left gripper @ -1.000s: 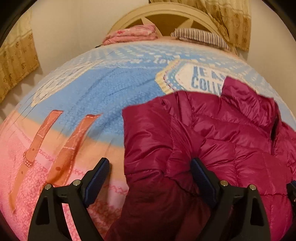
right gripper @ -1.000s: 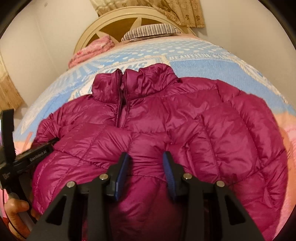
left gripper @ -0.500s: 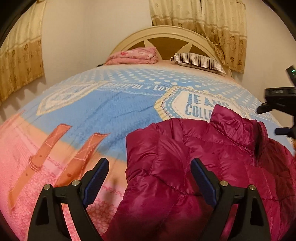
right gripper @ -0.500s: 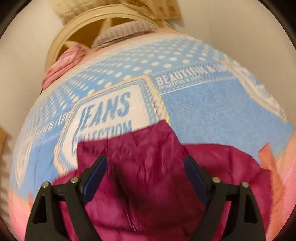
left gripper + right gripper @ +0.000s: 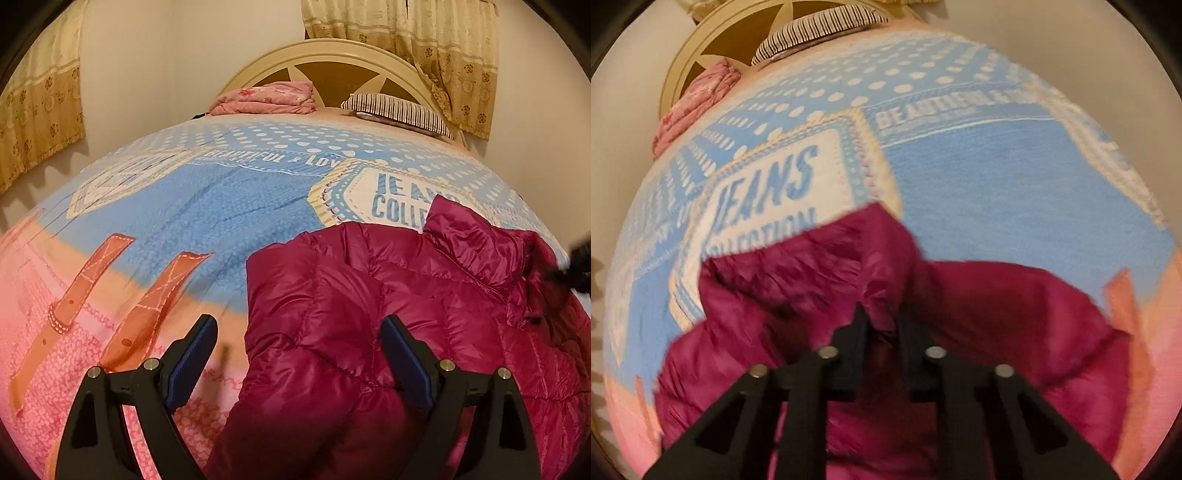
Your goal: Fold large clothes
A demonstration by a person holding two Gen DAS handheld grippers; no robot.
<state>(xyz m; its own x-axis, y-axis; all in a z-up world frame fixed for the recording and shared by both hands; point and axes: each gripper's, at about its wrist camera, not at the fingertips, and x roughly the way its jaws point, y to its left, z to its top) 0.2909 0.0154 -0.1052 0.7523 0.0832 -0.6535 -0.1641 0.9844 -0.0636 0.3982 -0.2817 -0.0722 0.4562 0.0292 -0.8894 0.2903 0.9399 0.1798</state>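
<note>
A magenta puffer jacket (image 5: 424, 295) lies spread on the bed, front up, collar toward the headboard. My left gripper (image 5: 297, 325) hangs open over the jacket's left shoulder edge; its right finger is above the fabric and its left finger above the bedspread, gripping nothing. In the right wrist view the jacket (image 5: 997, 306) is blurred. My right gripper (image 5: 882, 314) is closing at the collar (image 5: 812, 258), its jaws nearly together with a fold of magenta fabric pinched between them. It also shows as a dark blur at the right edge of the left wrist view.
The bedspread (image 5: 184, 206) is blue, pink and orange with a "JEANS COLLECTION" patch. A folded pink blanket (image 5: 266, 98) and a striped pillow (image 5: 399, 112) lie by the cream headboard (image 5: 332, 62). Curtains (image 5: 424, 40) hang behind, and walls close in on both sides.
My right gripper travelled from the jacket's middle up to the collar, opened wide on the way, then closed on the fabric. The left gripper stayed open and nearly still.
</note>
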